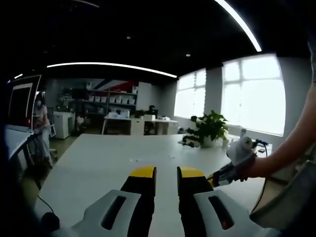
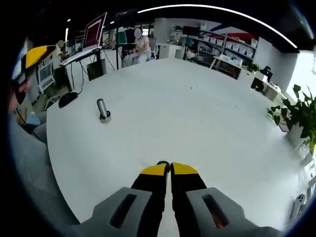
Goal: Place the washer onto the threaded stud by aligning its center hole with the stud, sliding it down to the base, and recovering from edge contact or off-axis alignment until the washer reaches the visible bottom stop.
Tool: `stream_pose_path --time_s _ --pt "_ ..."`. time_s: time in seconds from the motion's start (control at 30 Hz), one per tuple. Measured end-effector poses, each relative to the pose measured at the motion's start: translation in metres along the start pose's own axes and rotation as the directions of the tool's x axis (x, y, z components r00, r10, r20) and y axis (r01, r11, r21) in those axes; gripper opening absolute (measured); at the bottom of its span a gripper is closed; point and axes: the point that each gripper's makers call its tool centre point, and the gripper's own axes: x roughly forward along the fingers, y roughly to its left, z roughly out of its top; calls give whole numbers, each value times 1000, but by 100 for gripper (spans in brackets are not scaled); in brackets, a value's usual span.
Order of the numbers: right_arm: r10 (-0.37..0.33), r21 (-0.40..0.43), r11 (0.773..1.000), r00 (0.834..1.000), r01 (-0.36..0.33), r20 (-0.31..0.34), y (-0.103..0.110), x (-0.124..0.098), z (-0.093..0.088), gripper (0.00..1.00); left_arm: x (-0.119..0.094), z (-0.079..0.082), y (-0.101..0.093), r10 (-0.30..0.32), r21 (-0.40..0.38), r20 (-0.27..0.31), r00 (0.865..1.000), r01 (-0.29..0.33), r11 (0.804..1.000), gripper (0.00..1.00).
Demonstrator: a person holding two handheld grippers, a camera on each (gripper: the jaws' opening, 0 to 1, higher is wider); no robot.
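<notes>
In the right gripper view, the right gripper [image 2: 170,169] has its two yellow-tipped jaws squeezed almost together. A small dark ring, the washer [image 2: 163,163], peeks out between the tips, so the jaws are pinching it. The gripper hangs over the middle of the big white tabletop [image 2: 197,113]. The threaded stud [image 2: 102,109] stands straight up on its round base, well apart from the washer and nearer the tabletop's left edge. A black mouse [image 2: 67,99] lies by that same edge.

In the left gripper view, the left gripper [image 1: 167,173] has its jaws apart with nothing between them. The other gripper comes in from the right, held by a hand [image 1: 247,169]. A green plant [image 1: 211,127] sits near the far right corner of the tabletop.
</notes>
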Motion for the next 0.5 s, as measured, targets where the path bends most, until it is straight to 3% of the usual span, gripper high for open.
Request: stream_pose_path --time_s 0.5 --pt "10 8 1000 1000 -10 -20 -1 8 -3 5 2 -2 0 0 -2 -6 1000 0 1000 15"
